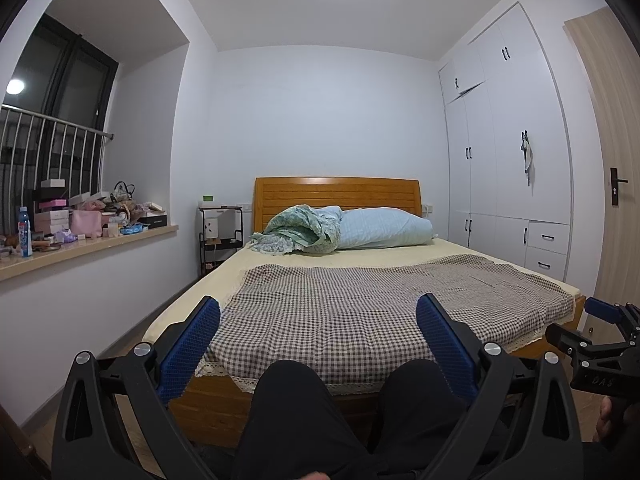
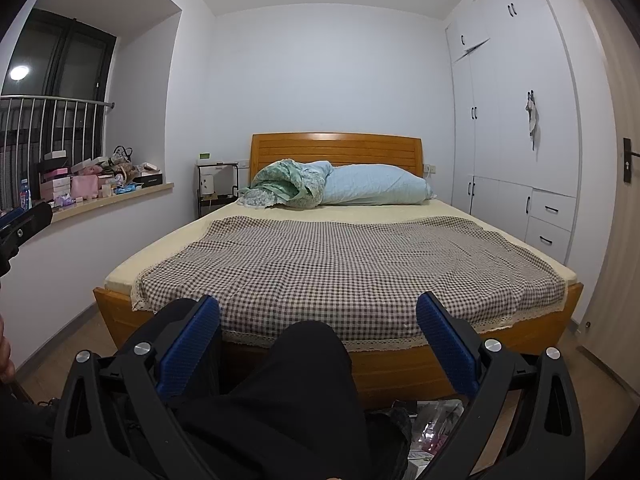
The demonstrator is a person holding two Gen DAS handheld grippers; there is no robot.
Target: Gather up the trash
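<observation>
My left gripper [image 1: 318, 312] is open and empty, held above the person's black-trousered knees [image 1: 320, 400] and facing the foot of the bed. My right gripper [image 2: 318, 312] is open and empty too, at the same height; it also shows at the right edge of the left wrist view [image 1: 600, 332]. Some clear plastic wrappers and packets [image 2: 434, 424] lie on the floor by the bed's foot, below my right gripper. No trash shows on the bed.
A wooden bed [image 2: 400, 368] with a checked blanket [image 2: 344, 264], a blue pillow [image 2: 376, 184] and a green quilt [image 2: 288, 182] fills the room. A cluttered windowsill [image 1: 92, 240] runs along the left. A black side rack [image 1: 220, 236] stands by the headboard. White wardrobes [image 1: 508, 168] and a door [image 1: 616, 184] are on the right.
</observation>
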